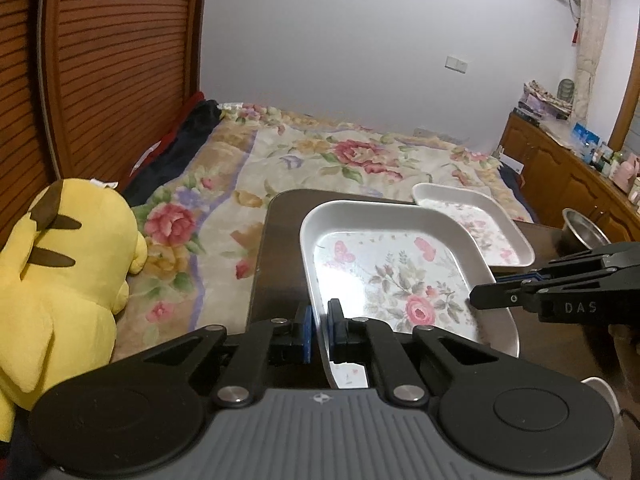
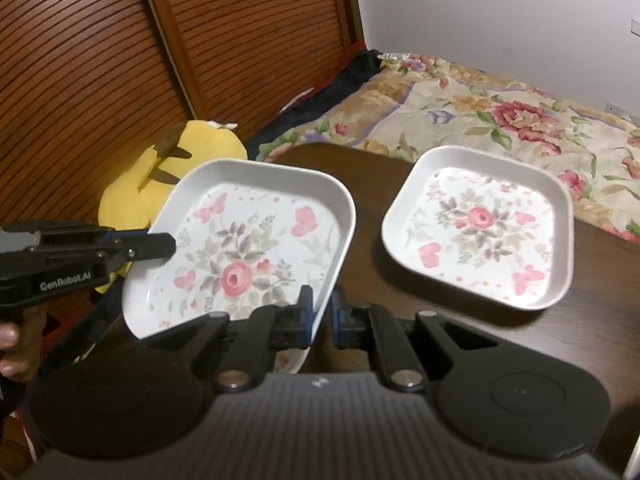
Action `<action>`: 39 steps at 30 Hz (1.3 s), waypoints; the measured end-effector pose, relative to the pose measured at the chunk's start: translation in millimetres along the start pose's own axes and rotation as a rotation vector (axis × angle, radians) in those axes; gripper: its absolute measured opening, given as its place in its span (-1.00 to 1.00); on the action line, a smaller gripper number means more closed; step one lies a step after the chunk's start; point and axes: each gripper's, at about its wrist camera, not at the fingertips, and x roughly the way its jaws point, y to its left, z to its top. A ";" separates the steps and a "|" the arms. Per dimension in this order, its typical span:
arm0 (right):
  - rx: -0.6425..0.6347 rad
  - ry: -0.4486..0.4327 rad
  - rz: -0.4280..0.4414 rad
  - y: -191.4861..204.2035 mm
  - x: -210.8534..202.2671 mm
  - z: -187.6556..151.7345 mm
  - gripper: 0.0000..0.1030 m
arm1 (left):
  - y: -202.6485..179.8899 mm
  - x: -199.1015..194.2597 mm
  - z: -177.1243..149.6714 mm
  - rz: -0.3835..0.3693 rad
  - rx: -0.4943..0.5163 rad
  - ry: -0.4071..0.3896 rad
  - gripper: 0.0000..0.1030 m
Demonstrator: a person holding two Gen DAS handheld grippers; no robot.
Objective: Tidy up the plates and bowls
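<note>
Two square flowered plates show above a dark table. The near plate is lifted and tilted, held from both sides: the left gripper pinches its near-left rim between blue pads, and the right gripper pinches the opposite rim. The far plate lies flat on the table, well apart from the near one. A steel bowl sits at the table's right edge. A yellow plush toy rests on the flowered bedspread.

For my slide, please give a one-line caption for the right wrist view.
Both grippers grip a square white floral plate beside its twin on the dark wooden table.
</note>
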 end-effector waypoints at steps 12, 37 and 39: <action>0.011 -0.050 -0.038 -9.3 -56.3 -13.2 -0.79 | -44.5 -32.7 4.5 -0.028 0.073 -0.006 -0.83; 0.097 -0.076 -0.064 -27.6 -119.5 -107.1 -0.79 | -118.0 -79.7 -56.7 -0.081 0.169 0.017 -0.82; 0.100 -0.078 -0.067 -27.1 -121.8 -113.0 -0.79 | -119.8 -80.9 -62.2 -0.082 0.167 0.021 -0.82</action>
